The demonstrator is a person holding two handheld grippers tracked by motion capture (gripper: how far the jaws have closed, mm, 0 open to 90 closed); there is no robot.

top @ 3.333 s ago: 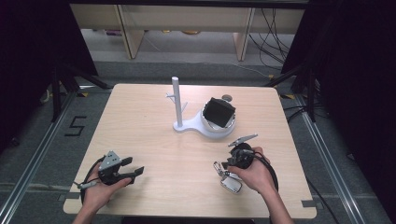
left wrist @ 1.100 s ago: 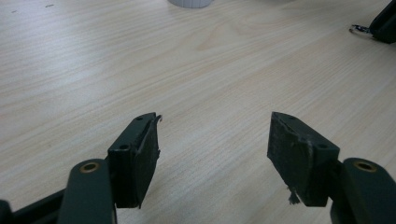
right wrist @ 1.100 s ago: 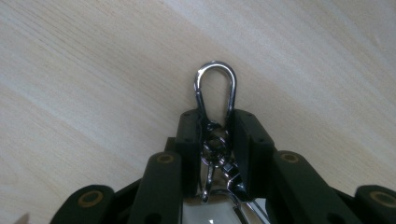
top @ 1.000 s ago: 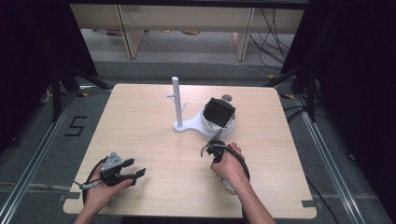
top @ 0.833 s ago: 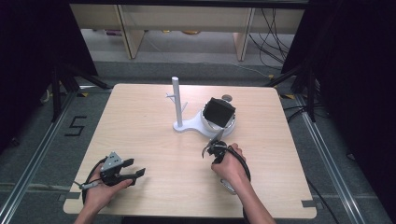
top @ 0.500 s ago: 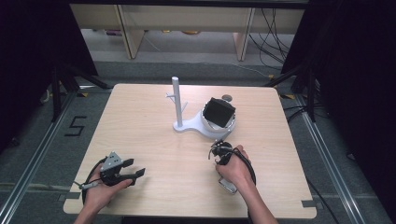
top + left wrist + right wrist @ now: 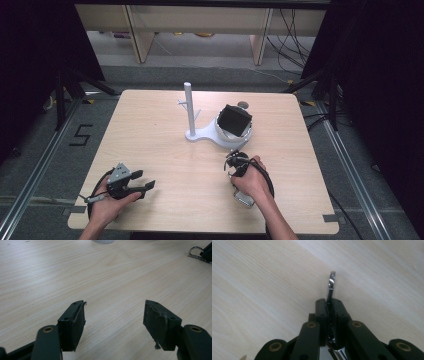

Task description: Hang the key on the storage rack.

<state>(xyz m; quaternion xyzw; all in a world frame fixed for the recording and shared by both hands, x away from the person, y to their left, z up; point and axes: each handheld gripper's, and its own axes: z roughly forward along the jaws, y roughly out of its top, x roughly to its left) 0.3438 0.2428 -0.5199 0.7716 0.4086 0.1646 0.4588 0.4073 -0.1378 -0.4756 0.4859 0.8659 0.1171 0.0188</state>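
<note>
The right tool [image 7: 329, 305] pinches one metal clip [image 7: 331, 285], its length pointing straight ahead past the jaws, just over the worktop [image 7: 262, 277]; the left tool [image 7: 113, 320] stays spread.

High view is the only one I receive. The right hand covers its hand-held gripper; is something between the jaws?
Observer: Yes. In the right gripper view, the right hand-held gripper is shut on a thin shiny metal piece, seen edge-on.
Operator: Does the piece stick out past the pads?
Observer: Yes, its rounded tip reaches beyond them, with the wooden table behind it.
Operator: And the left one?
Observer: The left hand-held gripper is open, with bare table between its pads.
</note>
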